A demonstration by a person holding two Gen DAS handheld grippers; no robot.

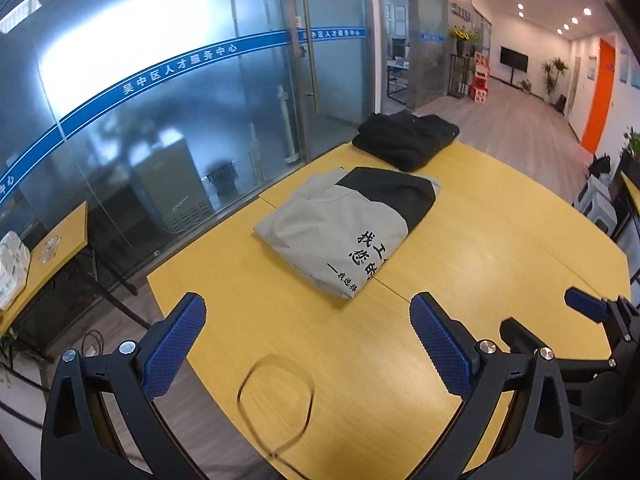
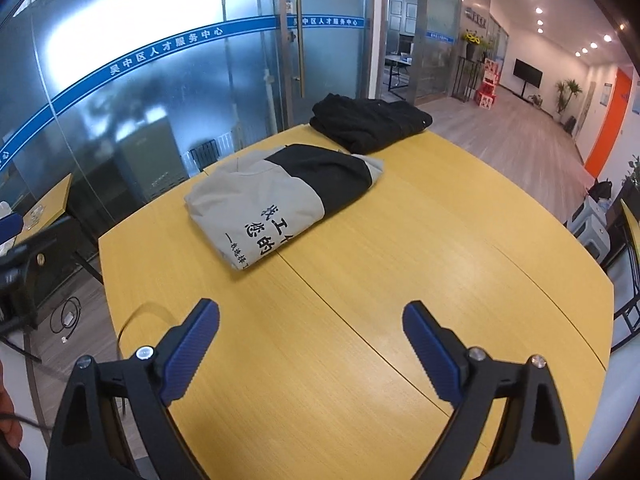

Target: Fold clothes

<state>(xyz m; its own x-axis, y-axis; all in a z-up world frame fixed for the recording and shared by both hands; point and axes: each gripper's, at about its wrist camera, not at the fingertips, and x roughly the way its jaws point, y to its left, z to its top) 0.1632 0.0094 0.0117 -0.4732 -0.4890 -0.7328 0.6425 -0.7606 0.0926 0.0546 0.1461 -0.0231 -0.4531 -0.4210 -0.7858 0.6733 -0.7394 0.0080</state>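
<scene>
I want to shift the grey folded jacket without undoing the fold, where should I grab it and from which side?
Grip the grey folded jacket at its near corner, the thick folded edge by the printed characters. That edge faces both open grippers, left gripper and right gripper, and lies clear of the black folded garment behind. Come in low over the yellow table, probably one jaw sliding under the stack.

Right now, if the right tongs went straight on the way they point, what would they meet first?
Probably the bare yellow table: the open right tongs slant down at it, short of the folded grey jacket. Depth is uncertain.
</scene>
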